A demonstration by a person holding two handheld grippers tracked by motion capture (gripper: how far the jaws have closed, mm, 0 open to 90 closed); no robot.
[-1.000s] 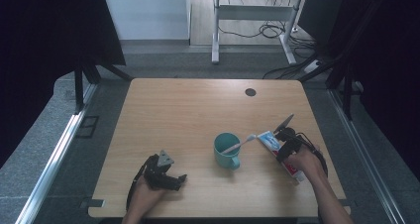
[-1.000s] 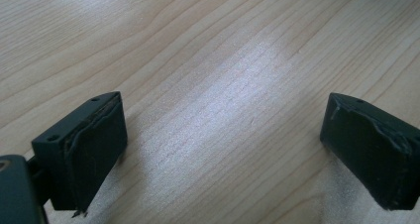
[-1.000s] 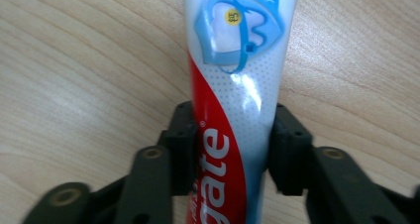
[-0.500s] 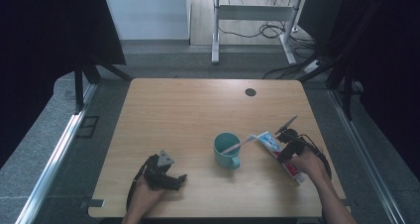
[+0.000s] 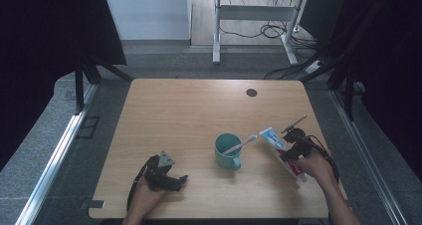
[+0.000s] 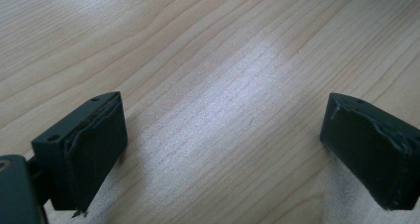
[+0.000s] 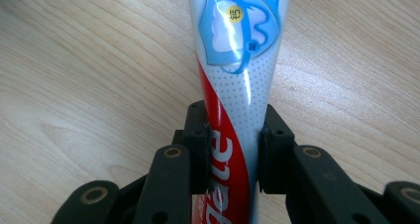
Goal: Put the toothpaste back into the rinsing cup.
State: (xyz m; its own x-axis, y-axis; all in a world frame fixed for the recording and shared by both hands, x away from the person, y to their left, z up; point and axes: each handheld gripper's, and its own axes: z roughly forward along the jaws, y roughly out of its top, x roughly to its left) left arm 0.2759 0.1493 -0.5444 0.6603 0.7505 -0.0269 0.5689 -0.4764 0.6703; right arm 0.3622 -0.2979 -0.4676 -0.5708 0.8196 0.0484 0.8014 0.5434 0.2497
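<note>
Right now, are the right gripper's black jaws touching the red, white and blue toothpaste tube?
Touching. The right gripper view shows the right gripper with both black jaws pressed against the sides of the toothpaste tube, no gap on either side.

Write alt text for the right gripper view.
The right tool is clamped on a toothpaste tube, its two black jaws pressing the tube's sides. The red, white and blue tube runs up and away from the camera over a pale wooden table.
</note>
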